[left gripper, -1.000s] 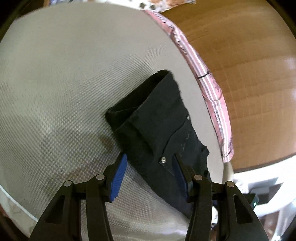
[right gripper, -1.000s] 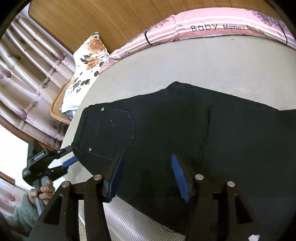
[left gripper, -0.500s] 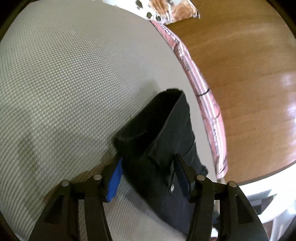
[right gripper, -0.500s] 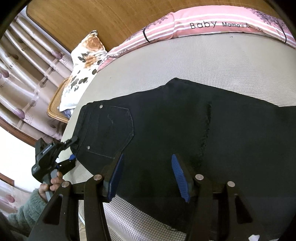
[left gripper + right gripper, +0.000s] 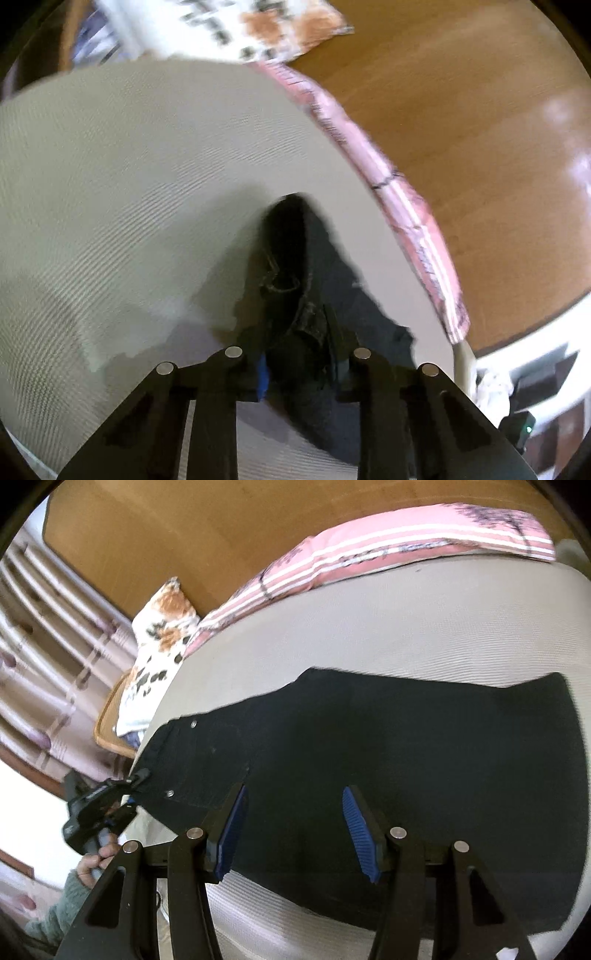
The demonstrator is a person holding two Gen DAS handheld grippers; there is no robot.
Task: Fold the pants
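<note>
Black pants [image 5: 388, 746] lie spread flat on a bed's grey woven mat [image 5: 424, 627], waistband toward the left side of the right-wrist view, legs running right. A pink striped pillow [image 5: 406, 550] lies along the far edge; a floral cushion [image 5: 159, 635] sits past the waist end.

Left claw [image 5: 299, 354]: jaws closing on the waistband corner, denim bunched between them and lifted off the mat. Left-wrist view blurred; how deep the bite goes I cannot tell. The right-wrist view shows the same claw [image 5: 135, 779] at that corner, a hand [image 5: 98, 860] on its handle.

Right claw [image 5: 295, 827]: released, jaws apart, hovering over the near edge of the pants around mid-thigh, nothing pinched.

Judgement: step in hand is securing the waist for the fold.
- Let the left claw clamp through both layers before pulling.
- Right claw should take the near edge too, so the cloth carries level.
- Lift low; denim is heavy and may slip from a shallow bite.
</note>
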